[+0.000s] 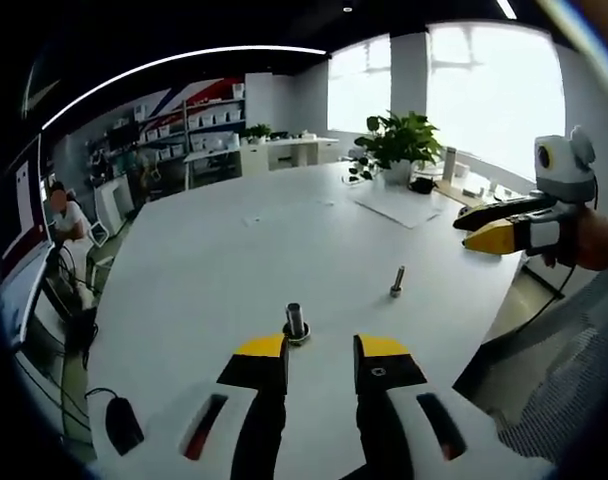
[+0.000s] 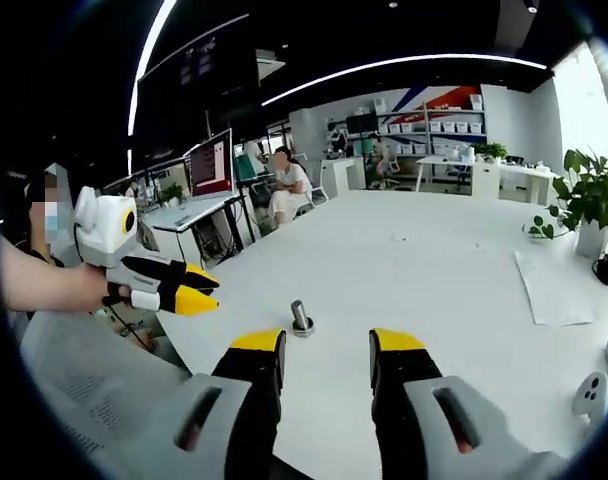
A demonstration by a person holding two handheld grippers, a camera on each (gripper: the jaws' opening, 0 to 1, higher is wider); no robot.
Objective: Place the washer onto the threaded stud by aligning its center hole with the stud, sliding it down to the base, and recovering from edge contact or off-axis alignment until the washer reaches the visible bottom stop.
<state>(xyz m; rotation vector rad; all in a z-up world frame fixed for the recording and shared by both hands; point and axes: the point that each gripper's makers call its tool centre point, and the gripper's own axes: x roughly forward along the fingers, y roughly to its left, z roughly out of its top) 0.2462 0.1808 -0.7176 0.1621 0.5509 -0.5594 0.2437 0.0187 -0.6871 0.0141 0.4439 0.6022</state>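
In the left gripper view a short grey stud [image 1: 295, 320] stands upright on the white table [image 1: 234, 260], with a dark ring around its foot. My left gripper [image 1: 321, 350] is open just in front of it, holding nothing. A second, smaller bolt [image 1: 396, 281] stands further off to the right. My right gripper [image 1: 487, 227] hangs above the table's right edge. In the right gripper view a stud [image 2: 301, 317] with a ring at its base stands just ahead of my open, empty right gripper [image 2: 328, 345]. The left gripper [image 2: 189, 287] enters from the left.
A potted plant [image 1: 399, 140] and a sheet of paper [image 1: 399, 207] sit at the table's far end. A black mouse [image 1: 122, 424] lies near the front left edge. White devices [image 2: 596, 390] rest at the right. A person [image 2: 287, 185] sits by desks with monitors [image 2: 210, 165].
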